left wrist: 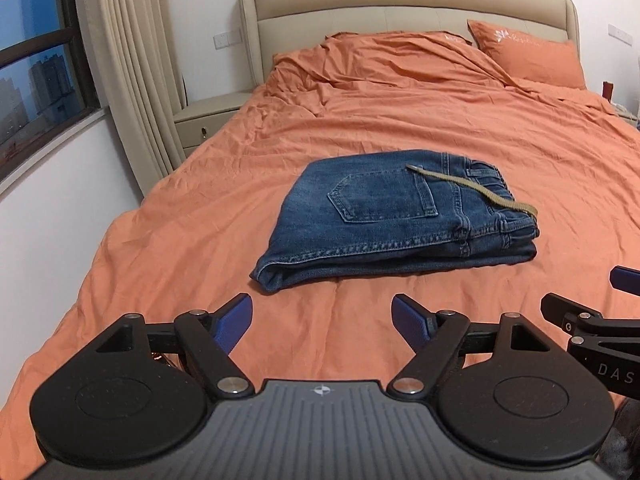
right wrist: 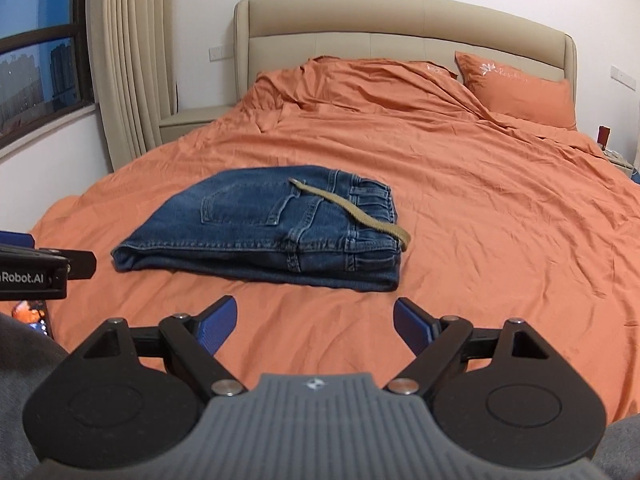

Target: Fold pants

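Observation:
Blue jeans [left wrist: 384, 216] lie folded in a compact stack on the orange bed cover [left wrist: 160, 240], back pocket up, with a tan belt [left wrist: 472, 186] trailing over the waistband. They also show in the right wrist view [right wrist: 264, 228], with the belt [right wrist: 352, 210] across the waistband. My left gripper [left wrist: 322, 320] is open and empty, hovering above the cover short of the jeans' near edge. My right gripper [right wrist: 314, 322] is open and empty, also short of the jeans. Each gripper's tip shows at the edge of the other's view.
An orange pillow [left wrist: 528, 52] lies at the beige headboard [left wrist: 400, 4]. A bedside cabinet [left wrist: 208, 116], curtain [left wrist: 128, 60] and window [left wrist: 36, 60] stand to the left. The cover [right wrist: 500, 220] is wrinkled.

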Demonstrator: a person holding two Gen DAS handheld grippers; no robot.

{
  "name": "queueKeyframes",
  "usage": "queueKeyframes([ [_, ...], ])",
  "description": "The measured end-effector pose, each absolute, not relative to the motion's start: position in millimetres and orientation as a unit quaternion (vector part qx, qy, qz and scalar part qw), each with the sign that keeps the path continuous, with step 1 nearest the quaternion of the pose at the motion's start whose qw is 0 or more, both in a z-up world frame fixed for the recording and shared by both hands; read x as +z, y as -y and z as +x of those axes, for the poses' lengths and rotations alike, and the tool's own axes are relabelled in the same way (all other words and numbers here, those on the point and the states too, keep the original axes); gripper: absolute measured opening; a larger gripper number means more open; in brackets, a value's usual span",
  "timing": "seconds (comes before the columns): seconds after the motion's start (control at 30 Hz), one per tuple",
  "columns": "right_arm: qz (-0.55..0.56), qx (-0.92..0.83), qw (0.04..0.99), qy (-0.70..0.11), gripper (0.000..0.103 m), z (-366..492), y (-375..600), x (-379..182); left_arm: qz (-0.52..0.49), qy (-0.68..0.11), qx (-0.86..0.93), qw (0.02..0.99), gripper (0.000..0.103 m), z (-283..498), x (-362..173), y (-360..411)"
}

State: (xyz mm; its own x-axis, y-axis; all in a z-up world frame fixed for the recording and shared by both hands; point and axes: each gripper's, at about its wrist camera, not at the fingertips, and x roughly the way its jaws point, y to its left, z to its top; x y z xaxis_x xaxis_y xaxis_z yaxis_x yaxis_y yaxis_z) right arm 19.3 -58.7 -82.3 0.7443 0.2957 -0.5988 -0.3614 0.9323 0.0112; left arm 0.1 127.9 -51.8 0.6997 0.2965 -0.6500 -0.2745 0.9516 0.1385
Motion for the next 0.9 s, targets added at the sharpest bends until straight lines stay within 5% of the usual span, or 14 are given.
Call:
queueKeyframes([
  [0.9, -0.039, 0.182, 0.935, -0.302, 0.082, 12, 65, -70, 0.025, -0.360, 0.153, 0.920, 0.092, -1, -50, -123],
])
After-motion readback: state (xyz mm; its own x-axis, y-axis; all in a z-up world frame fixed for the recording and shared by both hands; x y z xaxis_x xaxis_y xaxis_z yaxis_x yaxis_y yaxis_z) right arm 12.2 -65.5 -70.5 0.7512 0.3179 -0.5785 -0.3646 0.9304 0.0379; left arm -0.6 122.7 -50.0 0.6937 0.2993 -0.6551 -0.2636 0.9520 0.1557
